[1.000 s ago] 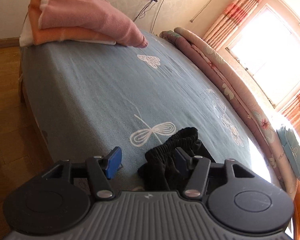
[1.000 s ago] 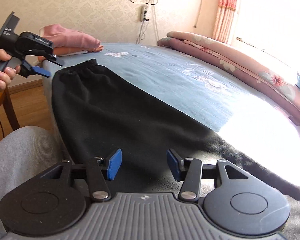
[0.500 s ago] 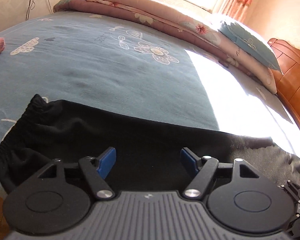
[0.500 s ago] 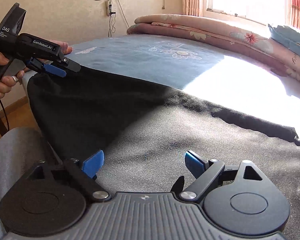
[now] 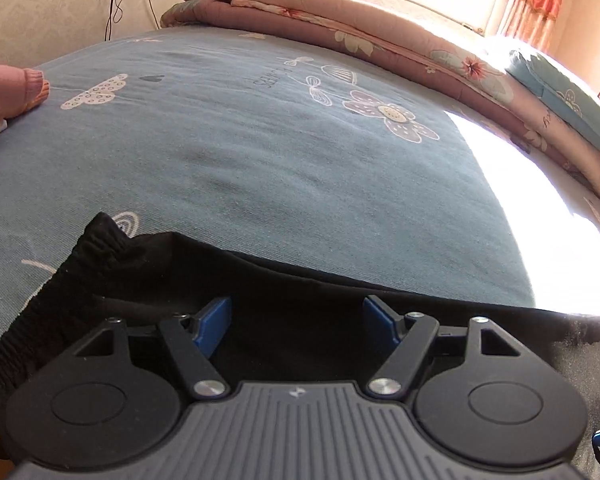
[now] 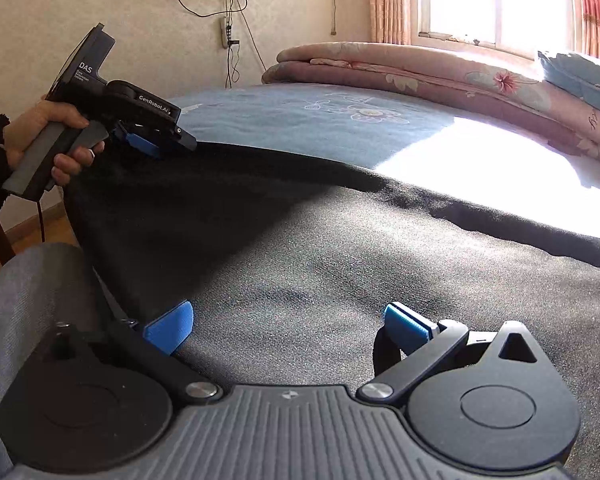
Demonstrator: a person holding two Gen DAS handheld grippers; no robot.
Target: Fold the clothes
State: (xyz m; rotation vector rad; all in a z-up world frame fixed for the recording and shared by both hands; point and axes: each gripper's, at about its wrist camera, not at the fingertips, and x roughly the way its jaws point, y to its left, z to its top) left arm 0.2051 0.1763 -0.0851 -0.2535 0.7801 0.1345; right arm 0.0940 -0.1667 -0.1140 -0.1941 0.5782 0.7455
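Trousers (image 6: 300,240) of matte black knit, with a ribbed elastic waistband (image 5: 60,300), lie flat across the lower half of both frames on the blue printed bedsheet (image 5: 280,152). Left gripper (image 5: 298,322) hovers wide apart over the waist end; right gripper (image 6: 288,326) gapes wide over the leg. Bare sheet fills the upper middle, up to the folded quilt (image 5: 380,28).

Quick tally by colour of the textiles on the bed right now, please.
Black: 1, the trousers spread at the near edge
Blue: 2, the bedsheet and the pillow
Pink: 2, the floral quilt along the far side and the folded garment at the left
Total: 5
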